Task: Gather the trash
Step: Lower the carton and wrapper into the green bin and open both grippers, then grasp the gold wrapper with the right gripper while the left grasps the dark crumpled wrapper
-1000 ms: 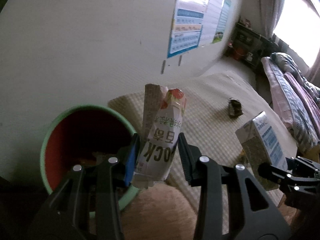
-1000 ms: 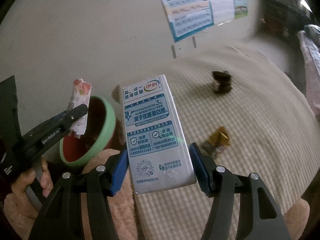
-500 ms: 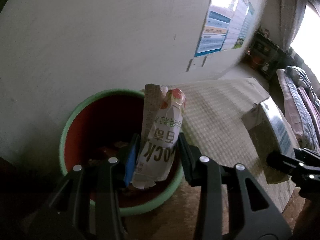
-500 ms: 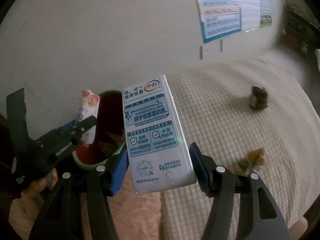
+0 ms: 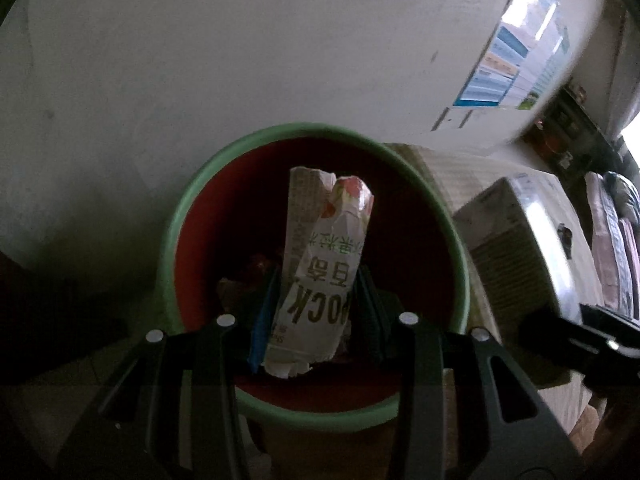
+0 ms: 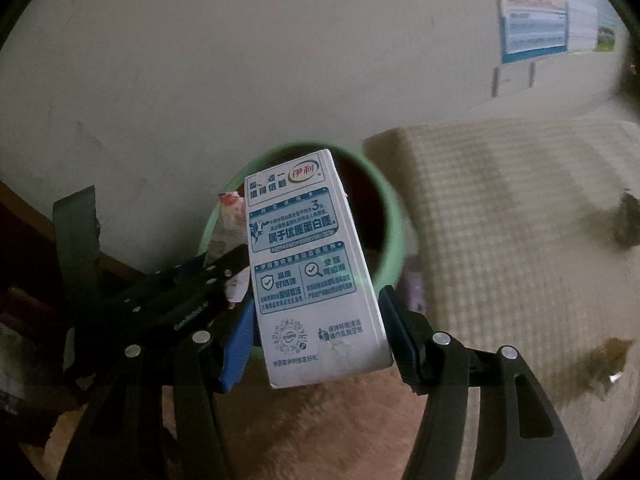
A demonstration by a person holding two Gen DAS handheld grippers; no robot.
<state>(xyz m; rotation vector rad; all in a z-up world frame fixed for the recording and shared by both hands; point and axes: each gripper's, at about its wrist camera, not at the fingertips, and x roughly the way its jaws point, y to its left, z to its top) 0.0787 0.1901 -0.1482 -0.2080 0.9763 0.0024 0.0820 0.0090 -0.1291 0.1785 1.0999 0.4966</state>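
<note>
My left gripper (image 5: 316, 316) is shut on a crumpled white snack wrapper (image 5: 324, 276) with red fruit print, held upright over the mouth of a green-rimmed bin (image 5: 188, 216) with a red inside. Some trash lies dark at the bin's bottom. My right gripper (image 6: 316, 332) is shut on a white and blue milk carton (image 6: 308, 264), held upright just in front of the same bin (image 6: 394, 232). The left gripper (image 6: 192, 280) and its wrapper (image 6: 230, 220) show at the carton's left. The carton (image 5: 516, 256) shows at the right of the left wrist view.
A pale wall (image 5: 240, 60) stands right behind the bin, with posters (image 6: 532, 12) further right. A checked beige mat (image 6: 500, 208) carries a dark wrapper (image 6: 628, 220) and a golden wrapper (image 6: 604, 364). Brown fluffy rug (image 6: 320, 432) lies below the carton. Dark wooden furniture (image 6: 24, 248) is at left.
Both grippers have swung left toward the bin with their loads. The wrapper now hangs over the bin's opening, and the carton has come up close beside it.
</note>
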